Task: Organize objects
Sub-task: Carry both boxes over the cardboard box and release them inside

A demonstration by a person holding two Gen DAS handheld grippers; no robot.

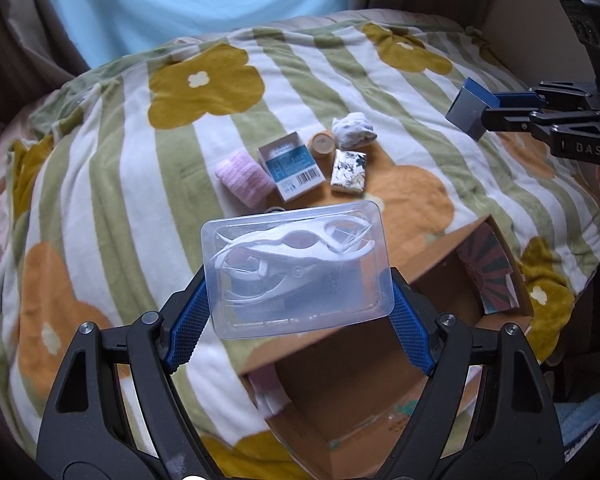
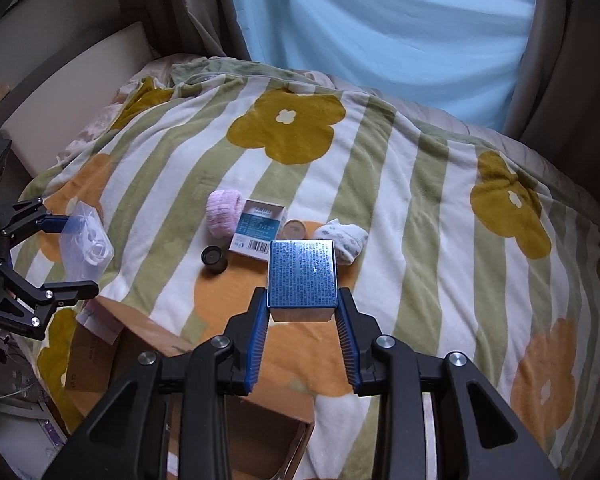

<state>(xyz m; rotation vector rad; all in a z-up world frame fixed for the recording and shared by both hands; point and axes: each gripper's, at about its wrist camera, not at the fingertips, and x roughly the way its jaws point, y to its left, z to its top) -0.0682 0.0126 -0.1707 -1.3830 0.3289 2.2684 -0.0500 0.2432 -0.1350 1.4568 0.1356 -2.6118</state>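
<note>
Above the open cardboard box, the left tool had closed on a clear plastic case; lowering and release seemingly came next. Beside the box, the right tool clamped a blue carton.

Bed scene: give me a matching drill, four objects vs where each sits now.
Things:
1. clear plastic case
2. blue box
3. pink towel roll
4. cardboard box

Places:
A. lying on the blanket
B. held in the right gripper
C. open, at the bed's near edge
D. held in the left gripper

Pairs: 1-D, 2-B, 3-A, 4-C
</note>
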